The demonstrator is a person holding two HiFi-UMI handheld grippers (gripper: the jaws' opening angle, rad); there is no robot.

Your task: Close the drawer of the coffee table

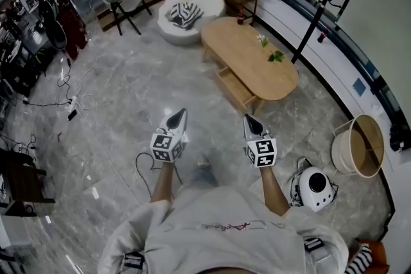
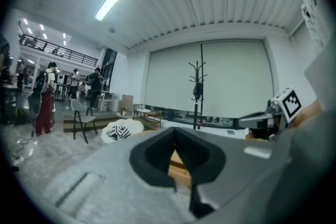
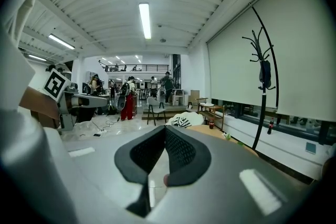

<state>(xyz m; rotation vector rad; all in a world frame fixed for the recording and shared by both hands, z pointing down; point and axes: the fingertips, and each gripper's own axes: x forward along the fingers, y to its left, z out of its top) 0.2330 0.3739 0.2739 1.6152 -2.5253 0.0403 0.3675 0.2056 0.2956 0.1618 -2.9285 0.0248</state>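
Left gripper (image 1: 178,115) jaws together, empty, right gripper (image 1: 248,119) likewise, coffee table (image 1: 247,54) far ahead, drawer (image 1: 235,88) open

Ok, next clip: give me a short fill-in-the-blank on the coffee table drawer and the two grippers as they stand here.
1. The drawer of the coffee table stands ____.
2. The left gripper and the right gripper both have their jaws ____, with nothing between them.
3. ____ gripper touches the coffee table; both are held over the floor, short of it.
Missing words: open; shut; neither.
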